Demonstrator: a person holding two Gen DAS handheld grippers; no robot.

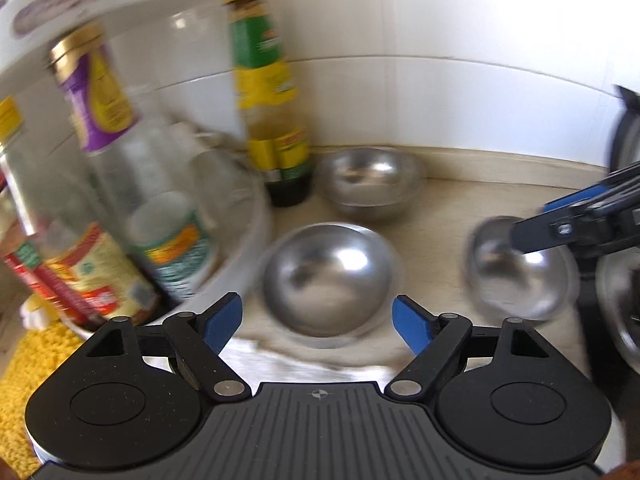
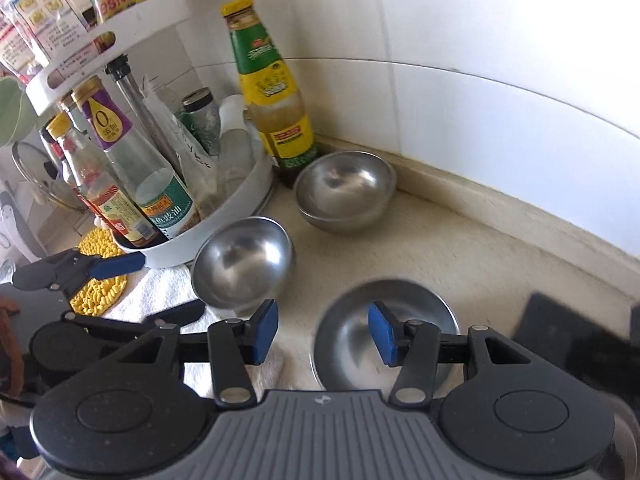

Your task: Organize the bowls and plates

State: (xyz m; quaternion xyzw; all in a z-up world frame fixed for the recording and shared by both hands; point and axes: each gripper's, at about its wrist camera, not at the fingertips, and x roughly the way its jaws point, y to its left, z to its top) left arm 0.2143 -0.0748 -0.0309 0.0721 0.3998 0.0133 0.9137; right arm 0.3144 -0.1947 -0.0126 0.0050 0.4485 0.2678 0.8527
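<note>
Three steel bowls sit on the beige counter. The middle bowl (image 1: 328,276) (image 2: 244,264) lies just ahead of my left gripper (image 1: 318,320) (image 2: 150,288), which is open and holds nothing. The back bowl (image 1: 370,180) (image 2: 344,192) stands in the corner by the wall and looks like two nested bowls. The right bowl (image 1: 520,268) (image 2: 404,316) is under my right gripper (image 2: 324,332) (image 1: 536,232). That gripper is open, with one finger inside the bowl and the other outside its left rim.
A white two-tier rack (image 2: 224,216) full of sauce bottles stands at the left. A tall green-and-yellow bottle (image 2: 272,92) (image 1: 272,120) stands beside the back bowl. A white towel (image 2: 160,292) and a yellow mat (image 2: 98,280) lie near the left gripper. A dark object (image 2: 560,332) sits at the right.
</note>
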